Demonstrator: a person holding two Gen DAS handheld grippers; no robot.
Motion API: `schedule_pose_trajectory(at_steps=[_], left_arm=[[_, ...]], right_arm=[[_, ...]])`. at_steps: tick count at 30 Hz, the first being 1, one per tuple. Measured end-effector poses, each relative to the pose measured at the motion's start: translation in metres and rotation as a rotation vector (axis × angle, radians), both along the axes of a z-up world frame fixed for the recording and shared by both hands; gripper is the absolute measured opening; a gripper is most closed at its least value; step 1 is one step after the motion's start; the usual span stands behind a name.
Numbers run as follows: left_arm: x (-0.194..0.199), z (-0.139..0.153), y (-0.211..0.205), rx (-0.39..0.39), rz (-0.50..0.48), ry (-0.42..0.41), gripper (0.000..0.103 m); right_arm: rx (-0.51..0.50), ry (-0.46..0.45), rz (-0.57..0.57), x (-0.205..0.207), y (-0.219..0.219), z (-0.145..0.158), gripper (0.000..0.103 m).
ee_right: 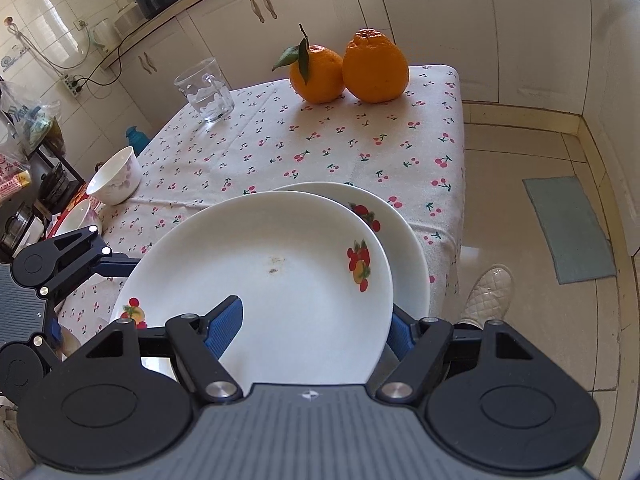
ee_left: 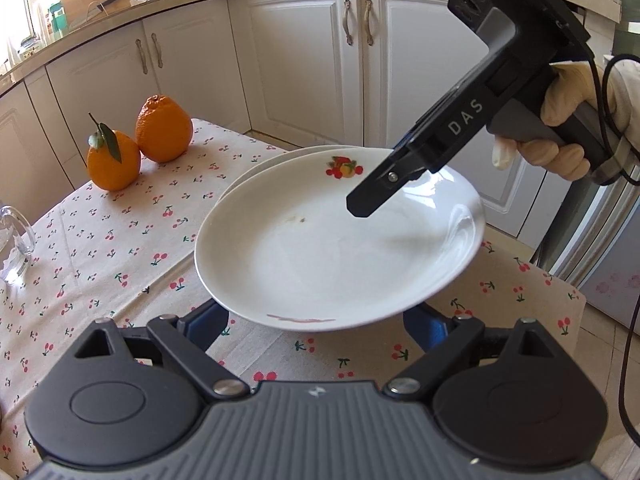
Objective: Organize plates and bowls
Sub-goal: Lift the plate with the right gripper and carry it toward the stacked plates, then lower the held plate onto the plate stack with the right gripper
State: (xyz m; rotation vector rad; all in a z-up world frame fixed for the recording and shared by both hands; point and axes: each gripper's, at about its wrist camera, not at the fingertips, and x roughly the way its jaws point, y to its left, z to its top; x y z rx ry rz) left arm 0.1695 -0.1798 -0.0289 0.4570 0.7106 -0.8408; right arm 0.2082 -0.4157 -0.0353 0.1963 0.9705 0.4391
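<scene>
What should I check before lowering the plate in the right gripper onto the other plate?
1. Grip: right gripper clamps the upper plate at its rim: ok.
2. Alignment: the upper plate only partly overlaps the lower plate: not ok.
3. Left gripper open, jaws wide: ok.
4. Left fingers clear of the plate's underside: cannot tell, the rim hides their tips.
5. Oranges and glass stand away from the plates: ok.
6. Upper plate clean: not ok, brown speck near its middle.
</scene>
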Motion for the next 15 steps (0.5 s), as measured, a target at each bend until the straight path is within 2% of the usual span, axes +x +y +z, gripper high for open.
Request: schedule_pose_trajectory(at_steps=[15], left_arm=[[0.001,-0.002,0.002,-0.022,-0.004,0.012,0.094]], right_arm=[[-0.036,-0.023,-0.029,-0.027,0.000,0.014,0.080]])
